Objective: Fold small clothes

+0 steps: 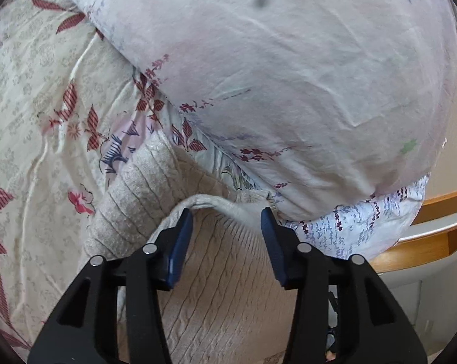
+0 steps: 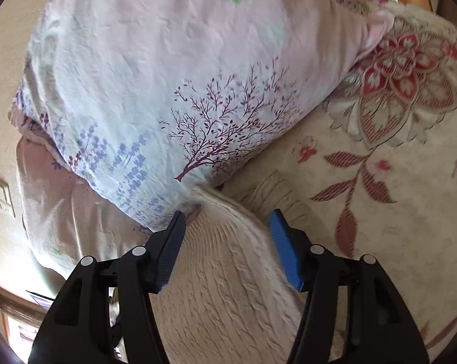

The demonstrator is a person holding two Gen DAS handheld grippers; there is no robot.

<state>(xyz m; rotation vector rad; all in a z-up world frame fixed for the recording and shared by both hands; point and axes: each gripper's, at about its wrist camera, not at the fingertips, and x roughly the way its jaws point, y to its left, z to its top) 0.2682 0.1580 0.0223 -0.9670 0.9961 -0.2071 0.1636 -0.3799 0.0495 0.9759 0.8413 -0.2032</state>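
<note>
Both the left gripper (image 1: 226, 217) and right gripper (image 2: 226, 221) are held spread above the beige cable-knit sweater (image 1: 225, 279), nothing pinched.

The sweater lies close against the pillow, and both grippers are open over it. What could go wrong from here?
1. The sweater edge runs up to the pillow, so the left gripper may pinch pillow cloth too.
2. In the right wrist view the right gripper straddles a raised fold; closing there might catch only one layer, or both.
3. Pulling may wrinkle the bedsheet.
</note>
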